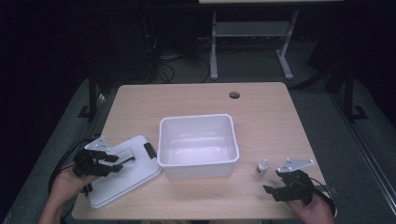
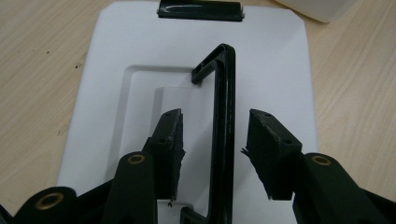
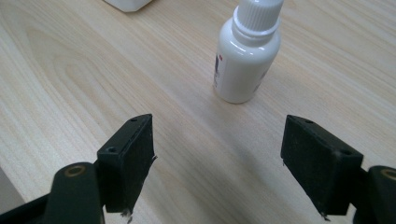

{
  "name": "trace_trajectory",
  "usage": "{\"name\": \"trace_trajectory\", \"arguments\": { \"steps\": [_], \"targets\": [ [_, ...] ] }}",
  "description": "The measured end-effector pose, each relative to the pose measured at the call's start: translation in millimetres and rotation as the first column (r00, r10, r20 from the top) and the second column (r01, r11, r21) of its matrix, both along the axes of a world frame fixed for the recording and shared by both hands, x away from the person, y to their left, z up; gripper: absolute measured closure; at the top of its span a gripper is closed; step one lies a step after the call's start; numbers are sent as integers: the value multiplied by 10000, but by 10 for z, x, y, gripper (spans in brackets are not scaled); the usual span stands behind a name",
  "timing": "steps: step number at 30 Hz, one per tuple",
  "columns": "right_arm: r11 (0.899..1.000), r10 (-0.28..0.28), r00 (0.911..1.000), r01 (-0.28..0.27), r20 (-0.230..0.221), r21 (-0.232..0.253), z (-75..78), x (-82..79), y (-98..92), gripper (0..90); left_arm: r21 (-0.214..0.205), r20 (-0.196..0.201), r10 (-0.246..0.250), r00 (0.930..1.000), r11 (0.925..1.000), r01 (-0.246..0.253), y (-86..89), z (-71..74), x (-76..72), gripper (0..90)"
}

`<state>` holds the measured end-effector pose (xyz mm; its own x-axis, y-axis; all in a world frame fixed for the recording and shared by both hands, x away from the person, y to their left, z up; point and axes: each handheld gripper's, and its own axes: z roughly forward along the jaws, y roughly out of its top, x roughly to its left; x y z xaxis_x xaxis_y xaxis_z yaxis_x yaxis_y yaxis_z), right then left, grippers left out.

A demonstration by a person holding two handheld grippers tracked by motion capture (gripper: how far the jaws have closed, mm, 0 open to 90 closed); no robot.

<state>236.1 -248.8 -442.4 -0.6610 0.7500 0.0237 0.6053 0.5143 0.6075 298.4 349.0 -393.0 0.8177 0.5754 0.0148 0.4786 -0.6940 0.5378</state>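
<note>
A flat white lid lies on the table at the left, with a black handle along its middle. My left gripper is low over it. In the left gripper view, the left gripper is open and straddles the handle; neither pad touches it. A small white dropper bottle stands upright at the right. My right gripper is just in front of it, open with nothing between its jaws. In the right gripper view, the bottle stands beyond the wide-open right gripper.
A white plastic bin with nothing in it stands mid-table between the lid and the bottle. A black latch sits on the lid's edge nearest the bin. A cable hole is near the table's far edge.
</note>
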Motion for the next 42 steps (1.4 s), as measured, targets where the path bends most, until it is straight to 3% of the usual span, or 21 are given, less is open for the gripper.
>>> {"name": "trace_trajectory", "arguments": {
  "steps": [11,18,28,30,42],
  "targets": [
    [9996,106,9998,-111,-176,-267,-2,25,17,247,-325,645,362,9973,9989,-341,-25,52,-112,475],
    [9988,137,9994,-152,-322,-464,13,54,3,226,-257,876,682,9938,9975,-662,-68,16,-164,414],
    [9940,433,9977,-483,-524,-977,152,133,24,212,-847,934,1158,9889,9905,-1080,6,-80,-243,395],
    [9927,499,9969,-563,-613,-1069,178,152,35,199,-697,891,1214,9886,9909,-1154,25,-83,-246,394],
    [9807,934,9908,-1086,-982,-1629,255,289,164,204,-947,1173,1522,9814,9854,-1415,56,-38,-312,371]
  ]
}}
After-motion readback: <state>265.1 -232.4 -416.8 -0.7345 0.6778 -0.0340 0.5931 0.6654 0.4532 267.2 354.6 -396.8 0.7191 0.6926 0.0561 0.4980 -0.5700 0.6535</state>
